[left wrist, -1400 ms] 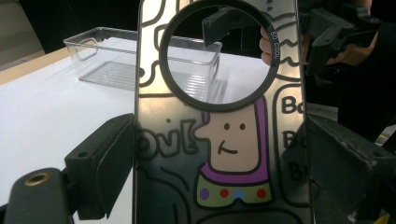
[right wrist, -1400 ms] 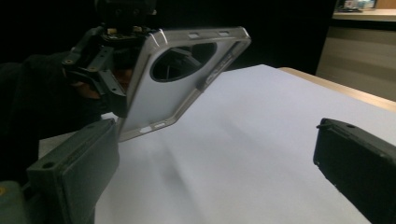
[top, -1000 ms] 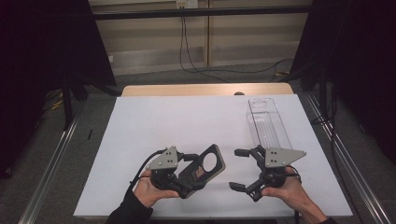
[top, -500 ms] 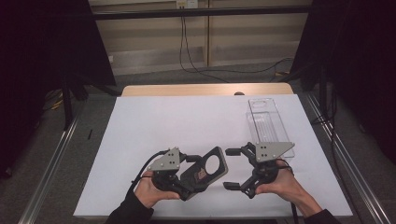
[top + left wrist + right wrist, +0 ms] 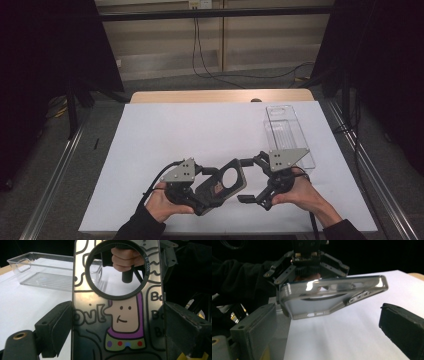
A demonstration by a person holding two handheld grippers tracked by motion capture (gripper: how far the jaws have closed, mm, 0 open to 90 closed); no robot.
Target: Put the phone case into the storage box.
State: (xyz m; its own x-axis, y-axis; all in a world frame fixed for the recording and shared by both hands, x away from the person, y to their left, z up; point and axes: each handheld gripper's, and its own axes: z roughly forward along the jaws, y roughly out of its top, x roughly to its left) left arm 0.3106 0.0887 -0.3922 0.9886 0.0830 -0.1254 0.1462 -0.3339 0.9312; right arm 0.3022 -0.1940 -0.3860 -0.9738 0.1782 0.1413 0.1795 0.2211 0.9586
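I hold a dark, glossy phone case [image 5: 223, 183] printed with a cartoon figure, a round black ring on its back, clamped by its side edges in my left gripper [image 5: 207, 186]. It hangs just above the white table sheet [image 5: 200, 130], near its front edge. My right gripper [image 5: 253, 181] sits just beside the case's free end, jaws spread wide, nothing between them. Beyond it, a clear rectangular plastic bin [image 5: 287, 132] stands empty near the sheet's right edge.
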